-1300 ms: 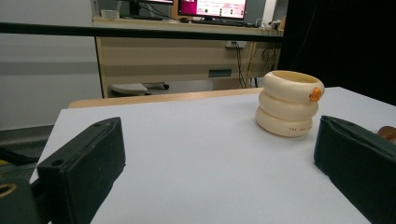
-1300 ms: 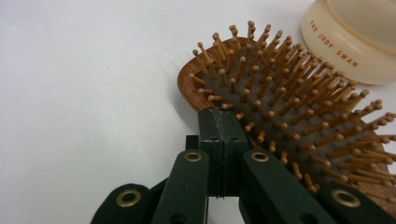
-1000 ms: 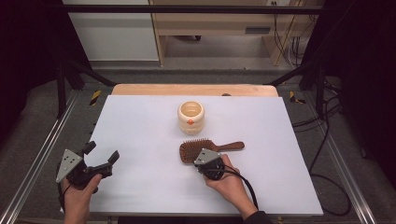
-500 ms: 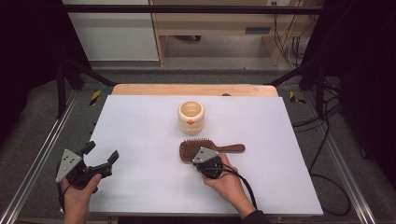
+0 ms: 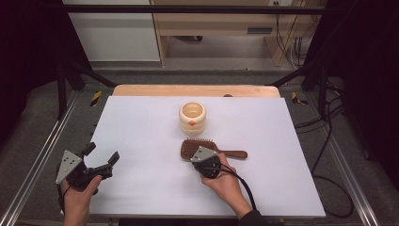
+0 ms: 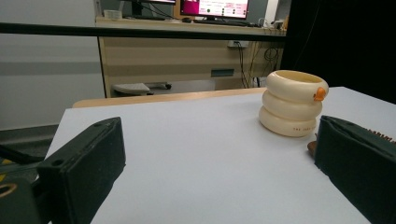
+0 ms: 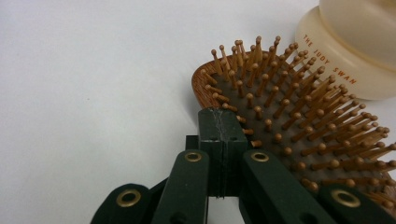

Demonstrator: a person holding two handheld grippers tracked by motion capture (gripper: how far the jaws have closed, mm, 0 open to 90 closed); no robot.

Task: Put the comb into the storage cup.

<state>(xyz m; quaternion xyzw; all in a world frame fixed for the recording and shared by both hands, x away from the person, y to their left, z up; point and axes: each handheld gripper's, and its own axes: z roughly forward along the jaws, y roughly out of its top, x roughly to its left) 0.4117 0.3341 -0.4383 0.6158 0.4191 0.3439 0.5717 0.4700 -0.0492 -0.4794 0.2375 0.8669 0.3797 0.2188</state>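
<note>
A wooden paddle hairbrush [image 5: 212, 150] lies bristles up on the white table, its handle pointing right. Just beyond it stands a cream ringed cup [image 5: 192, 117] with an orange dot. My right gripper [image 5: 201, 160] is at the near edge of the brush head. In the right gripper view its jaws are pressed together, and the right gripper [image 7: 222, 128] has its tip against the rim of the hairbrush [image 7: 299, 126], nothing between. My left gripper [image 5: 101, 159] is held wide open near the table's front left. From the left gripper [image 6: 217, 140], the cup [image 6: 293, 102] is ahead to the right.
The white table top [image 5: 141, 127] has bare room left of the cup and brush. A wooden strip [image 5: 193, 90] runs along its far edge. Metal rails [image 5: 42, 155] flank the table, and cables [image 5: 329, 141] lie on the floor at the right.
</note>
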